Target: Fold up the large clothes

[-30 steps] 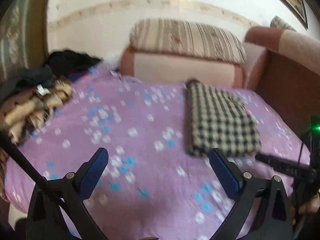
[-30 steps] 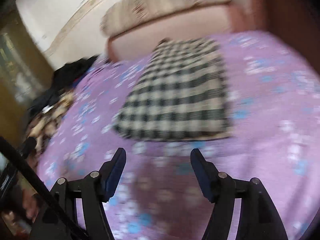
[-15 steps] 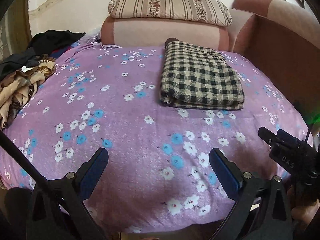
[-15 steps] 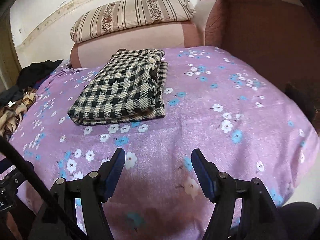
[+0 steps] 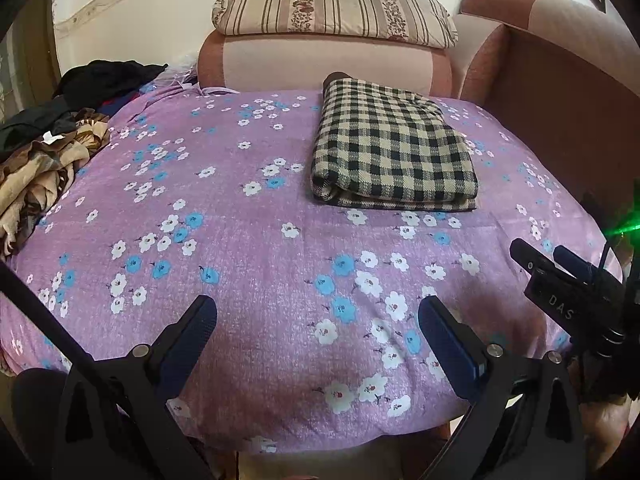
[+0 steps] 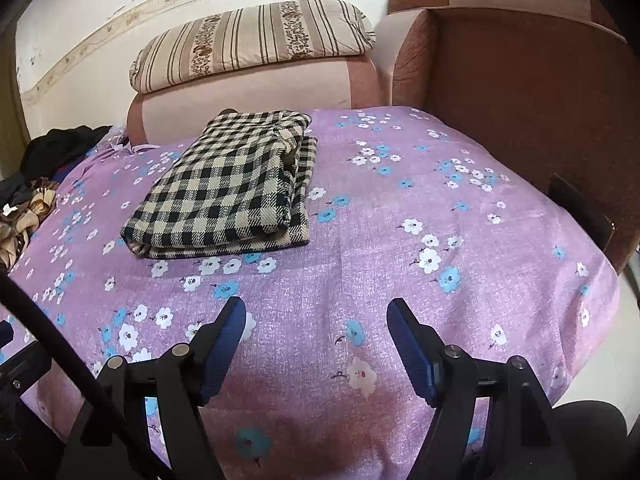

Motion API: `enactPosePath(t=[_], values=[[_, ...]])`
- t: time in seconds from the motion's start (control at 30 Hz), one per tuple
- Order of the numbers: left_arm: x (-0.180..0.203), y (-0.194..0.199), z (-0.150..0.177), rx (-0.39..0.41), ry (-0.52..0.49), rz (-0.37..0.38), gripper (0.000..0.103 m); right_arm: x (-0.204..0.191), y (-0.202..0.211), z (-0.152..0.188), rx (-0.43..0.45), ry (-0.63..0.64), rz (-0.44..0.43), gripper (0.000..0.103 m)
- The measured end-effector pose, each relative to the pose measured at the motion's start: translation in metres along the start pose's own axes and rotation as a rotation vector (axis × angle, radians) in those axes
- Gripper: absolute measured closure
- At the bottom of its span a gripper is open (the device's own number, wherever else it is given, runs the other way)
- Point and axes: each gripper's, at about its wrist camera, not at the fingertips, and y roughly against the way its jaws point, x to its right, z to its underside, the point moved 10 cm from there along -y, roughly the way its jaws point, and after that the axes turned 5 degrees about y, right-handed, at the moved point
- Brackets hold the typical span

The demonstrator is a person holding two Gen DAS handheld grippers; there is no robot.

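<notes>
A black-and-cream checked garment lies folded into a neat rectangle on the purple flowered bedsheet, toward the far side. My left gripper hovers over the near edge of the bed, jaws wide apart and empty. Over the same near edge, to the right, my right gripper has its jaws opening with nothing between them. The right gripper's black body also shows at the right edge of the left wrist view. Both grippers are well short of the garment.
A heap of unfolded clothes, brown patterned and black, lies at the bed's left edge. A striped pillow rests on the pink headboard. A brown padded side panel walls the right side.
Both views have drawn back and tipped down from the folded checked garment, which now sits farther off. The last half second shows hardly any movement. The right jaws stand slightly wider.
</notes>
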Motion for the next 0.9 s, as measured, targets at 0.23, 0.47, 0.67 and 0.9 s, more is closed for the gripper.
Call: enactPosePath(t=[0.23,0.47,0.67,0.9], values=[[0.006,-0.003,0.009,-0.026,-0.015,0.017,0.003,-0.003,0.002,0.001,0.009,0.041,0.032,0.024],[0.007,-0.01,0.016,-0.059,-0.008,0.032,0.003,-0.01,-0.002,0.004,-0.005,0.077,0.047,0.024],[0.008,-0.017,0.02,-0.084,0.001,0.05,0.003,-0.015,-0.004,0.005,-0.004,0.103,0.058,0.024],[0.008,-0.023,0.025,-0.102,-0.003,0.044,0.003,-0.018,-0.008,0.007,-0.017,0.113,0.06,0.023]])
